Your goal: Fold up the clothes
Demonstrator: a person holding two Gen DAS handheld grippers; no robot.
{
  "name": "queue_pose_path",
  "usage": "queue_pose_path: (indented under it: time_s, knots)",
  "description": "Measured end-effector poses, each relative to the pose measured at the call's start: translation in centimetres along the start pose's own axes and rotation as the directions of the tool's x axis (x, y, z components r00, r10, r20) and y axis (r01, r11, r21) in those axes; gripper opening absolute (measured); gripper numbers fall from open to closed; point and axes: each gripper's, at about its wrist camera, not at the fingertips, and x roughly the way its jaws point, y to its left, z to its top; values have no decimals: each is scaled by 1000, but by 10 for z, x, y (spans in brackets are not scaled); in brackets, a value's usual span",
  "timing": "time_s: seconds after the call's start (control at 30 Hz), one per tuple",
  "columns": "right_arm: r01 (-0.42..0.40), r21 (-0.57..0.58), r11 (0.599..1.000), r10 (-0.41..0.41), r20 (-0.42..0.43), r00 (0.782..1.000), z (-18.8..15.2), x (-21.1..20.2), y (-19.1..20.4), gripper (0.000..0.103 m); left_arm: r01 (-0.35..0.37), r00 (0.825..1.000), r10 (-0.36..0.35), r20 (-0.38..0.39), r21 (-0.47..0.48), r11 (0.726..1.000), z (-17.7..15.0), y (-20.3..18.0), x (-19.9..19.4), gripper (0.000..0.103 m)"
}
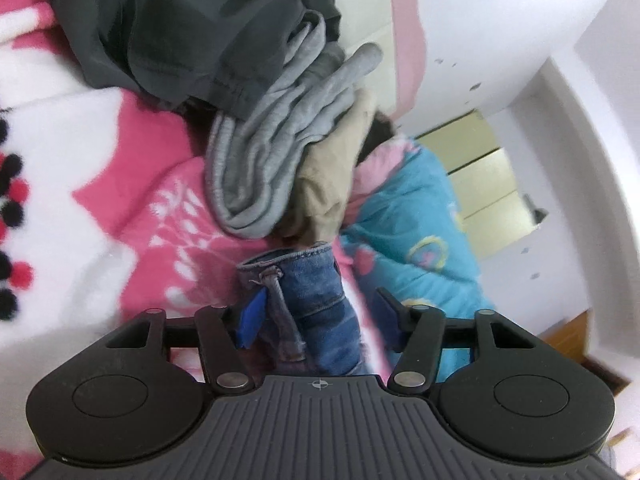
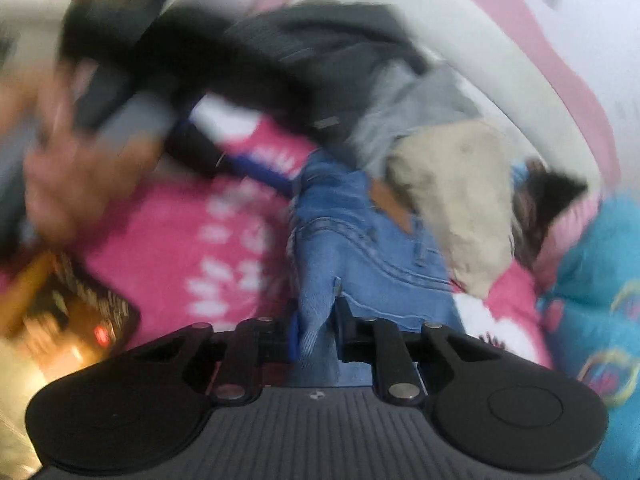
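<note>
The jeans (image 2: 372, 240) lie on the pink blanket (image 1: 152, 184), long axis running straight away from both grippers. The right gripper (image 2: 316, 320) pinches a fold of denim between narrow jaws. The left gripper (image 1: 320, 312) stands about half open around the bunched waistband (whether both pads press is unclear). A heap of clothes (image 1: 256, 152) crowds the far end; open blanket lies leftward.

A home bedroom: fleecy pink-and-white blanket (image 1: 120, 184), blue quilt (image 1: 420, 240), heaped clothes (image 1: 256, 152), white walls (image 1: 520, 20).
</note>
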Motion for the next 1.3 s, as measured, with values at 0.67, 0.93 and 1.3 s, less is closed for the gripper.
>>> queue_pose_path:
  time_s: [0.67, 0.93, 1.3]
  knots:
    - [-94, 173, 980, 75, 113, 991, -2, -37, -52, 51, -313, 949, 277, 153, 331, 890, -18, -38, 0, 56]
    - [107, 476, 873, -83, -72, 994, -58, -1, -141, 32, -440, 895, 433, 110, 381, 813, -20, -31, 19, 59]
    - [165, 530, 832, -115, -128, 985, -80, 35, -145, 1, -431, 899, 428, 90, 342, 835, -20, -27, 17, 61]
